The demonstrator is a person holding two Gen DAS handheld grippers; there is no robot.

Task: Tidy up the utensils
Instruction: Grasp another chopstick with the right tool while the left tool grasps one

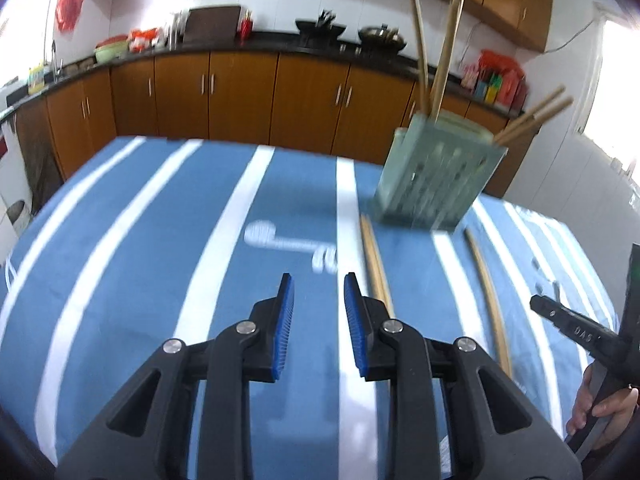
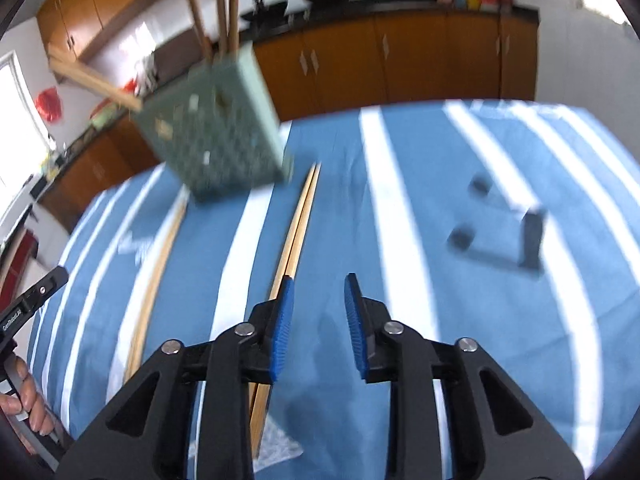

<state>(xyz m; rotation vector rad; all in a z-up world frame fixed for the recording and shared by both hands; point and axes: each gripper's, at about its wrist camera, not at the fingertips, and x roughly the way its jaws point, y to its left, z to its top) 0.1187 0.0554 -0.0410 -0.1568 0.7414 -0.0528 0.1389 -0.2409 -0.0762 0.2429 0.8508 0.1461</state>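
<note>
Both of your tools are empty right now: the left gripper (image 1: 319, 292) and the right gripper (image 2: 319, 292) each hover over the striped cloth (image 1: 132, 248) with jaws parted a moderate way and nothing between the pads.

Take the green holder (image 1: 436, 176) as your landmark. It stands on the cloth with several chopsticks already upright or leaning in it, so the sorting looks partly done. On your side of the holder, running back toward you, lie a pair of chopsticks (image 1: 374, 260) side by side, starting just at its base, and a single chopstick (image 1: 486, 284) a little further to the right. A white printed mark sits left of the holder.

Your step in hand seems to be reaching for the next stick. The pair lies just beside your right gripper's left pad; shift that way, lower, and straddle the sticks before closing. They are thin and flat on cloth, so expect slipping.
</note>
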